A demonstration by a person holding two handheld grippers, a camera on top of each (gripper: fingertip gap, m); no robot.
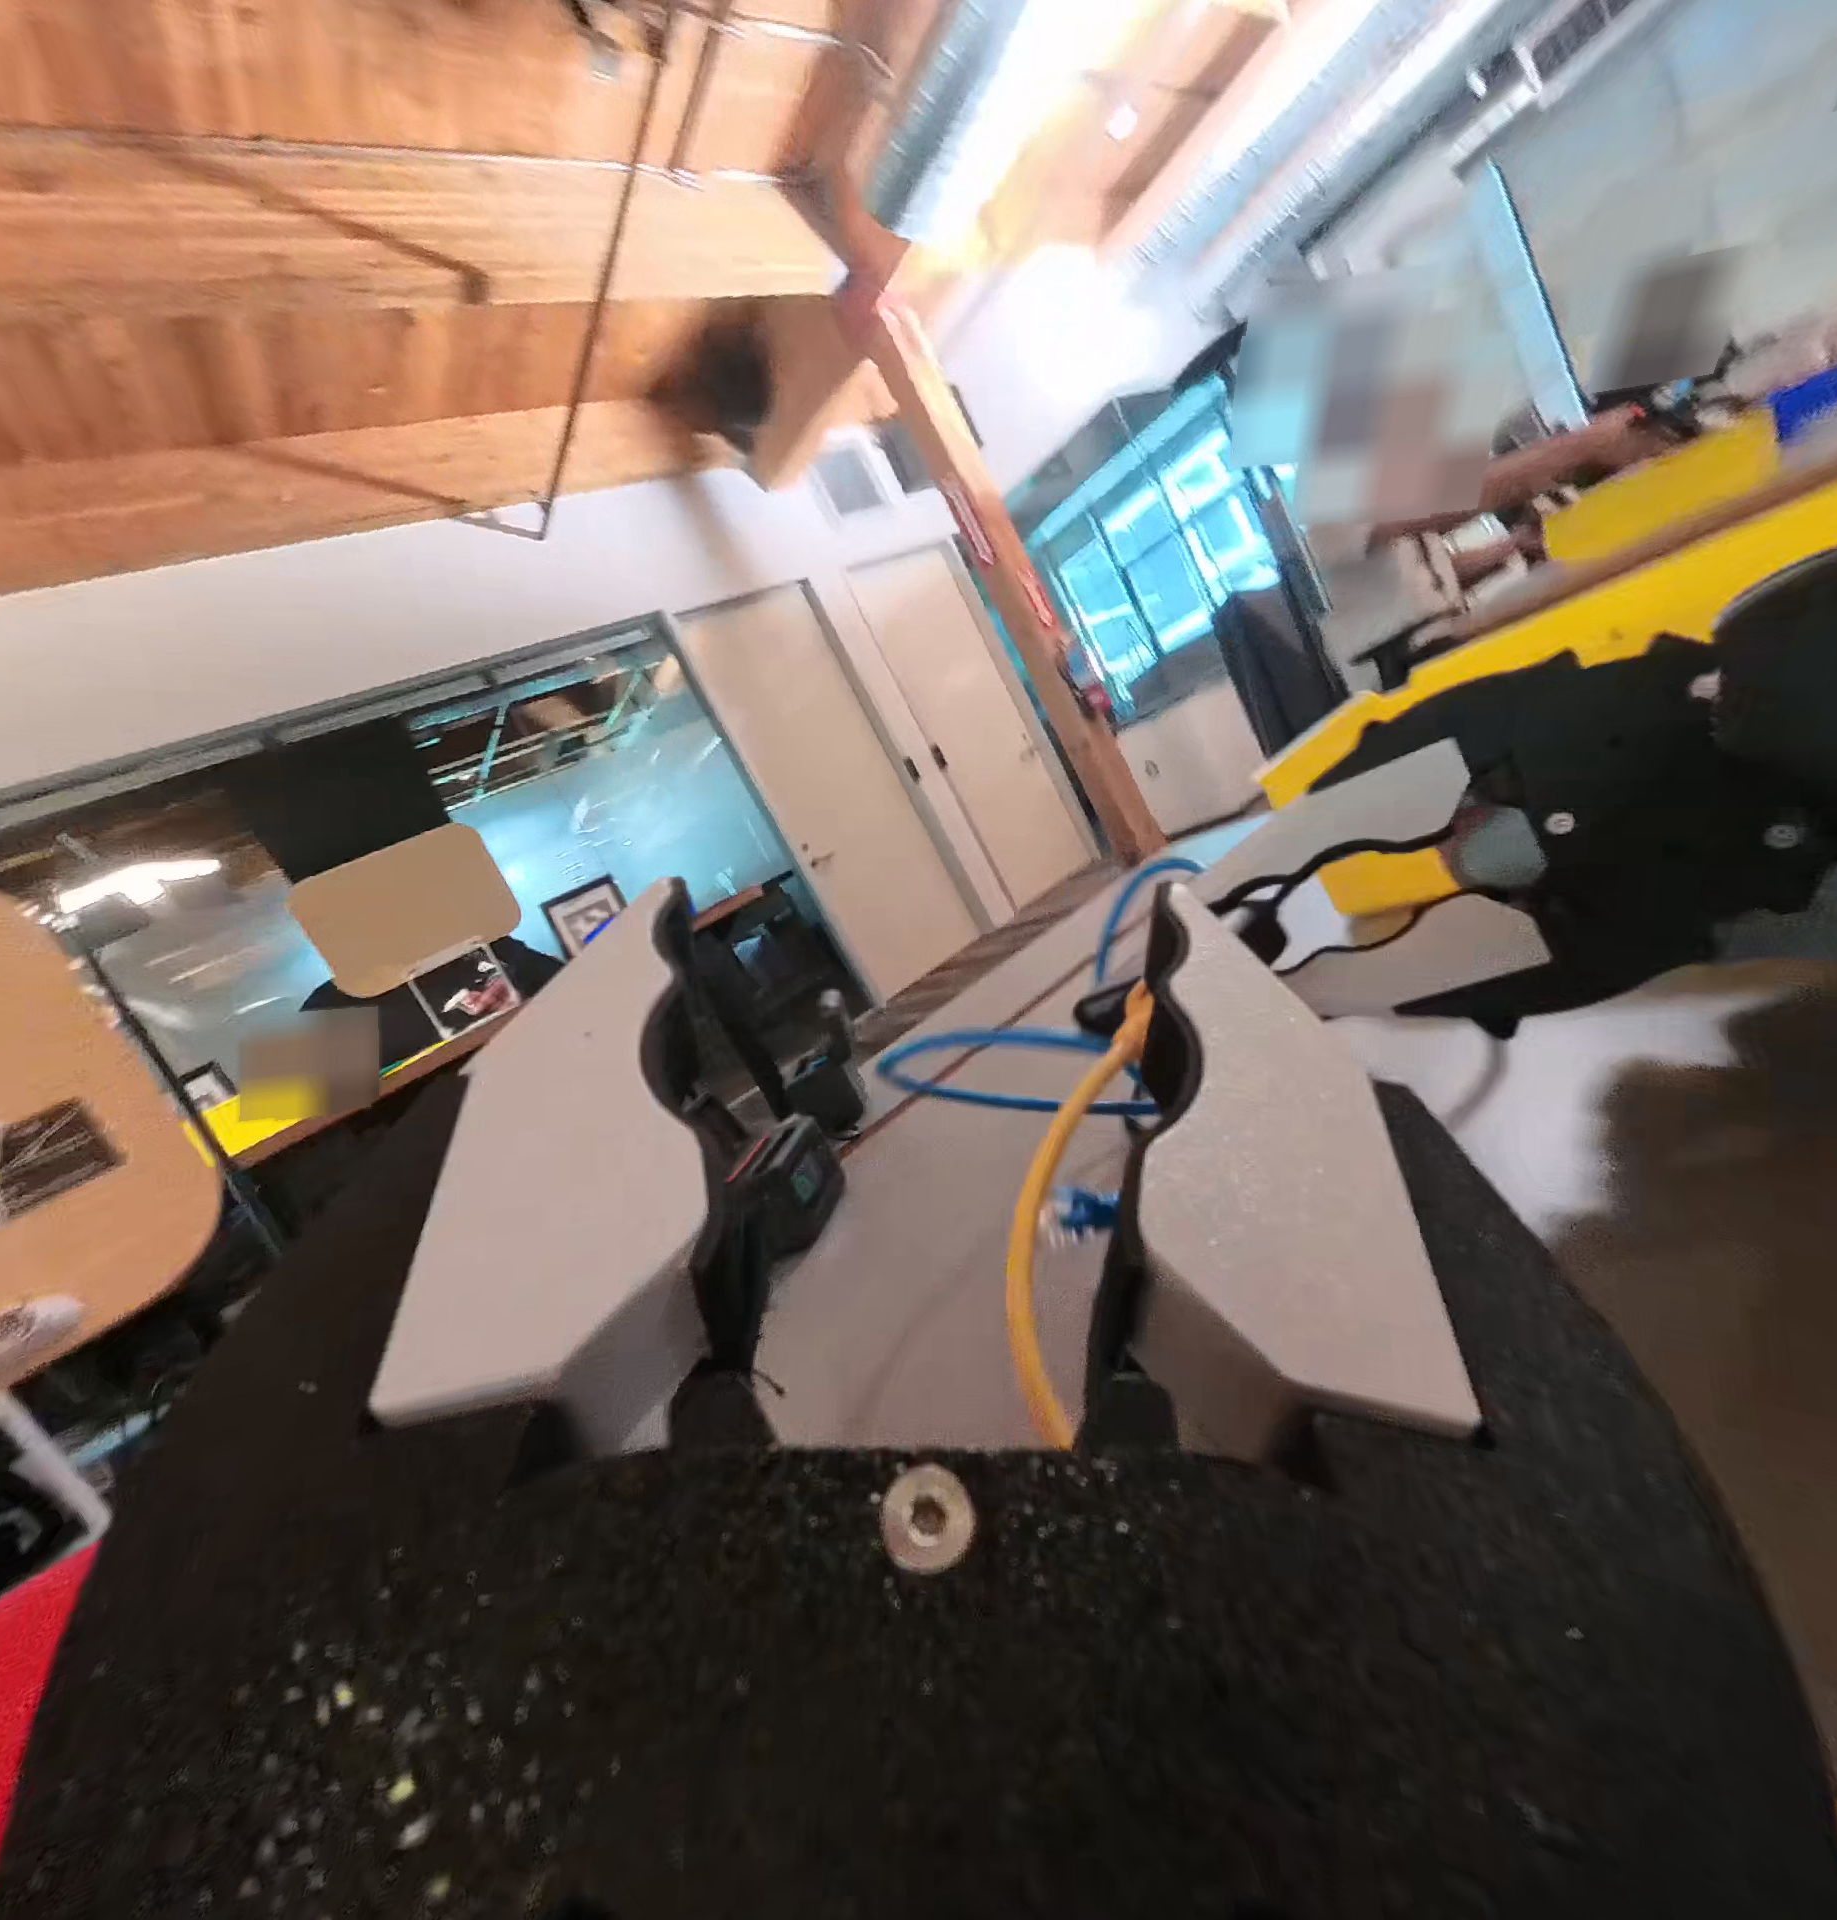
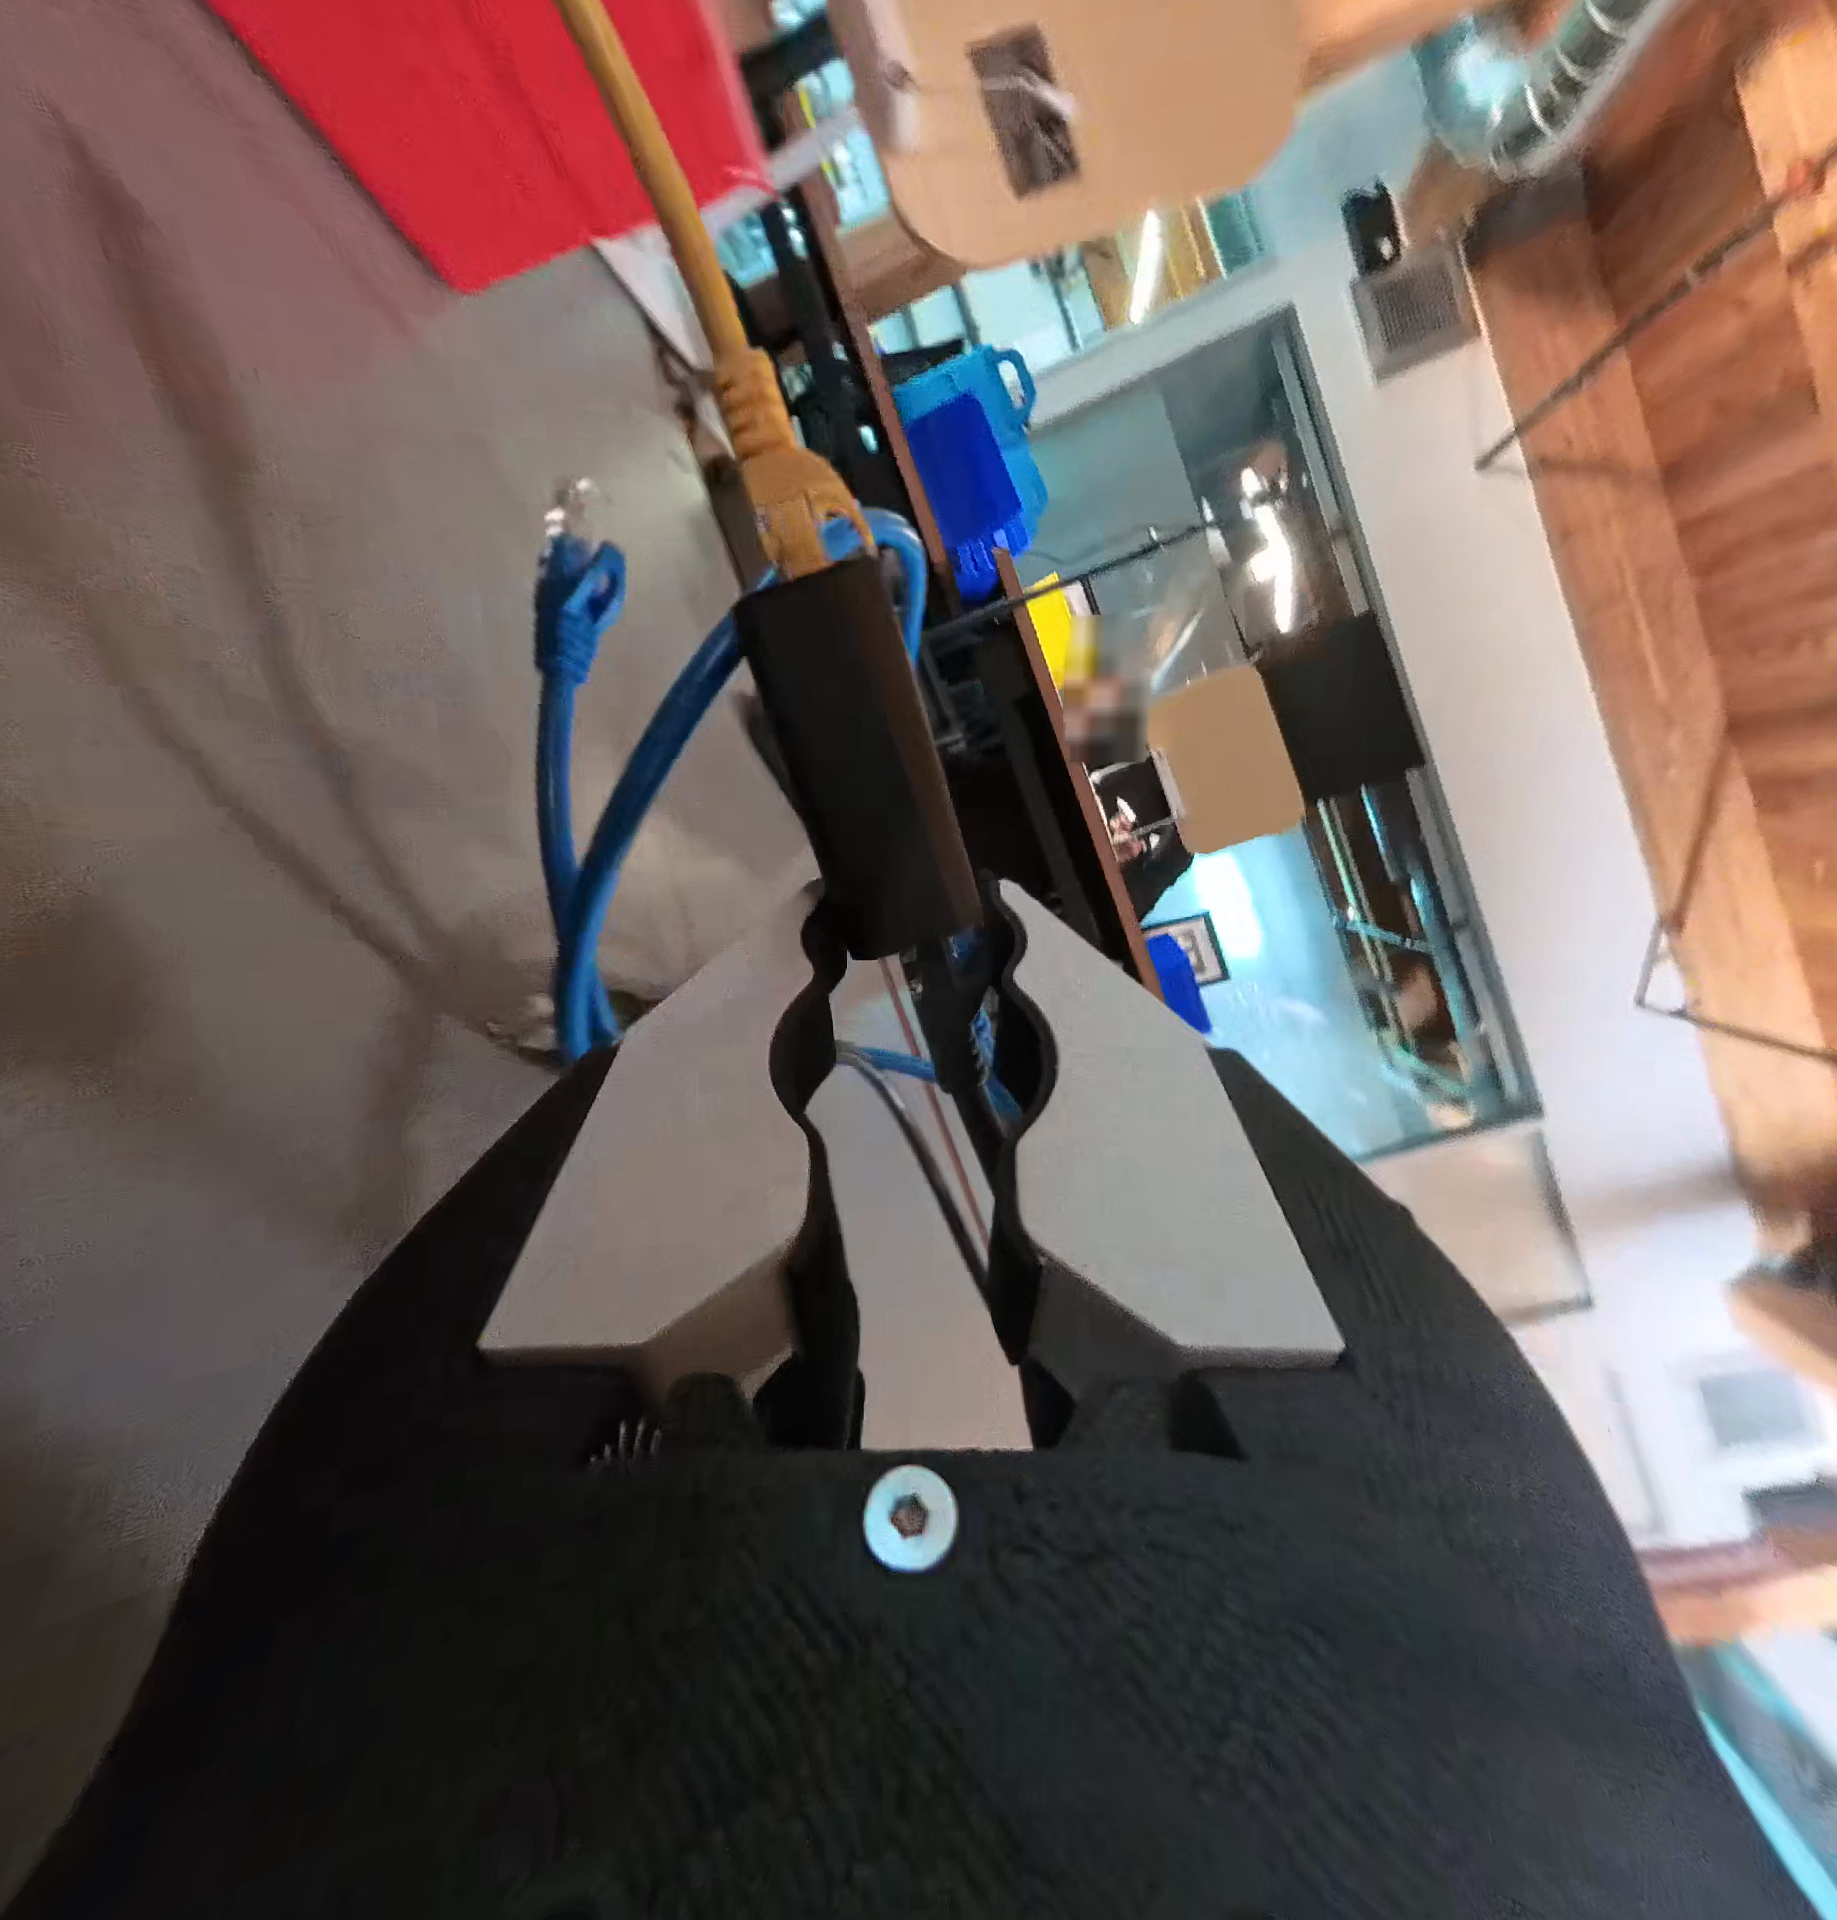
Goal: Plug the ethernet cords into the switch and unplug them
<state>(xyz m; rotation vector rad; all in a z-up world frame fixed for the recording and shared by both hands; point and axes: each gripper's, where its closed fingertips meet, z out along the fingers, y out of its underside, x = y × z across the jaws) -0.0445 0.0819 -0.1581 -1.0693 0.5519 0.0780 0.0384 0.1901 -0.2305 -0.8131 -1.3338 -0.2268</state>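
Observation:
In the right wrist view my right gripper (image 2: 909, 925) is shut on the near end of a small black switch (image 2: 852, 748) and holds it up. A yellow ethernet cord (image 2: 665, 187) has its plug (image 2: 789, 499) in the switch's far end. A blue cord (image 2: 581, 831) lies on the table with its plug (image 2: 576, 582) loose. In the left wrist view my left gripper (image 1: 919, 914) is open. The yellow cord (image 1: 1028, 1247) runs between its fingers, close to the right finger (image 1: 1267, 1164). The blue cord (image 1: 997, 1070) loops beyond, its plug (image 1: 1080, 1210) loose. The right gripper (image 1: 1620, 831) shows at the far right.
The grey table (image 1: 893, 1320) runs ahead. A black box with a green label (image 1: 800, 1184) stands by the left finger. A red cloth (image 2: 478, 125) lies at the table's end. A blue bin (image 2: 966, 457) and yellow benches (image 1: 1620, 613) stand beyond. The grippers' ends are close to 15 cm from one another.

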